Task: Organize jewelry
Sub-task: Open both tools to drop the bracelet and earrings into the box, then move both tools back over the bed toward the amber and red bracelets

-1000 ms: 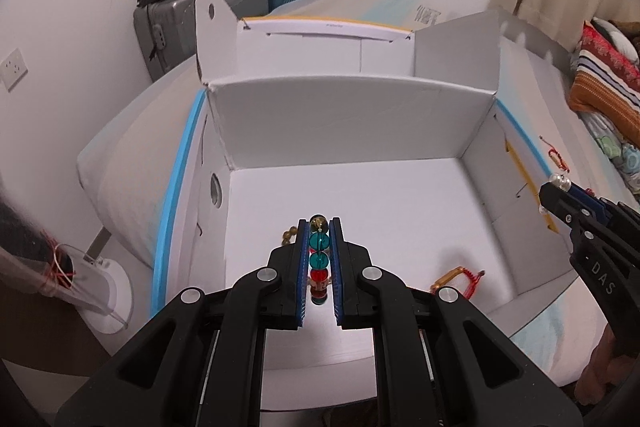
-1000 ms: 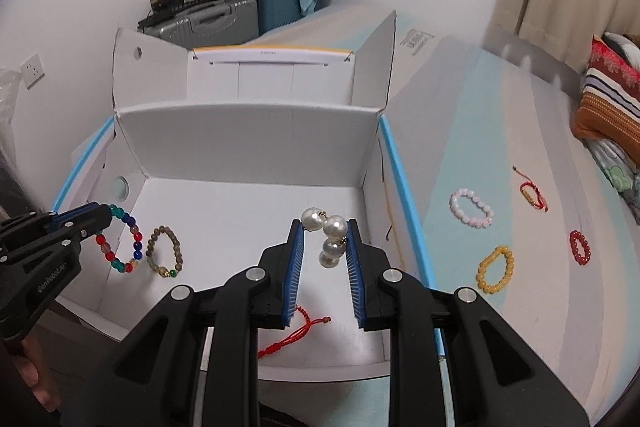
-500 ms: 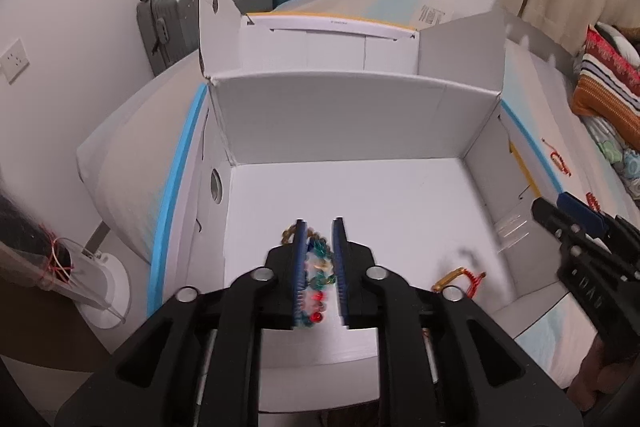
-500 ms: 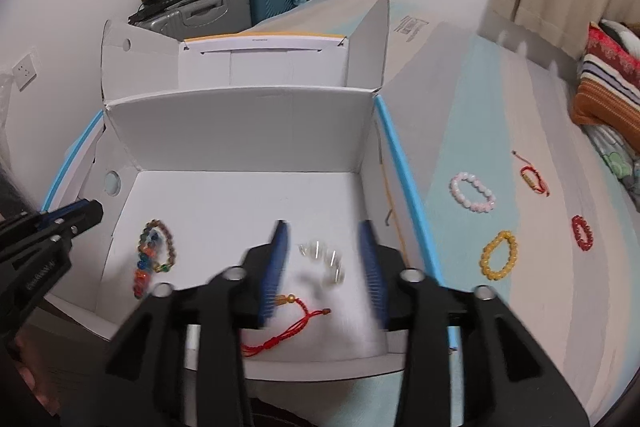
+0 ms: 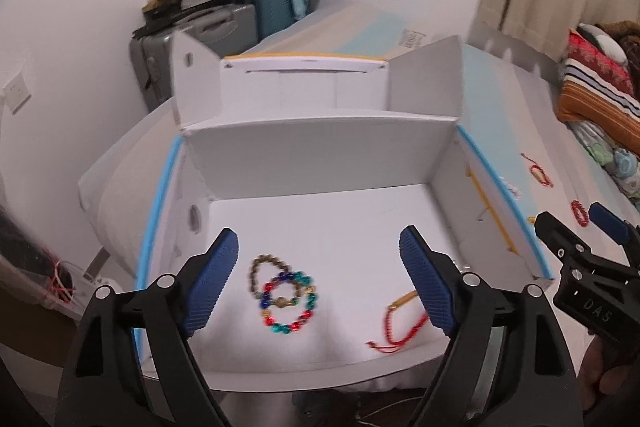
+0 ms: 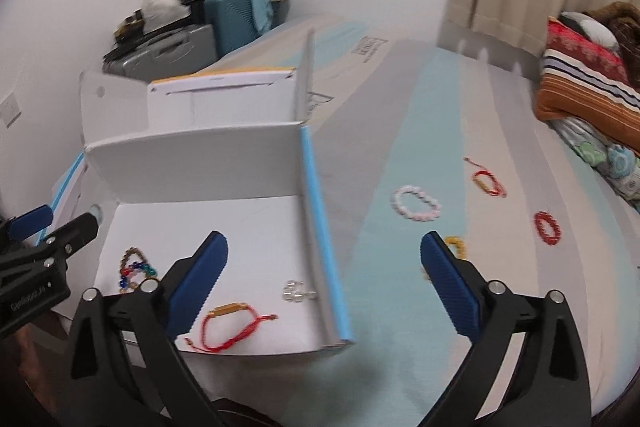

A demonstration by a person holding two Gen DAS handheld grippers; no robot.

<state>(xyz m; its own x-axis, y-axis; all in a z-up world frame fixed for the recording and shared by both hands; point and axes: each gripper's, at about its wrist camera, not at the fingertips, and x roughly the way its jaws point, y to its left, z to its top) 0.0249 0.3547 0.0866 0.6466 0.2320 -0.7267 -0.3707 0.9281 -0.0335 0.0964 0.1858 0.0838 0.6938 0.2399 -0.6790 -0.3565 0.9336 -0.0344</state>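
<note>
My left gripper point(image 5: 318, 243) hangs over the open white box point(image 5: 320, 155), its jaws opening with nothing between them. Below it a multicoloured bead bracelet point(image 5: 290, 301) lies across a brown bead bracelet point(image 5: 258, 269) on the box floor. A red cord bracelet point(image 5: 400, 323) lies to their right. My right gripper point(image 6: 323, 243) is over the box's blue right edge, its jaws also opening and empty. A small pearl piece point(image 6: 296, 293) rests on the box floor beside that wall. Each gripper shows at the edge of the other's view.
On the striped bed cover right of the box lie a pale pink bead bracelet point(image 6: 416, 203), a red cord bracelet point(image 6: 486, 181), a red bead bracelet point(image 6: 548, 227) and a yellow bead bracelet point(image 6: 456, 245). Folded blankets point(image 6: 588, 95) are far right, suitcases point(image 5: 224, 27) behind the box.
Both grippers have opened wide and drawn back. The multicoloured bracelet dropped onto the brown one, and the pearl piece dropped to the box floor. The right view has swung towards the bed.
</note>
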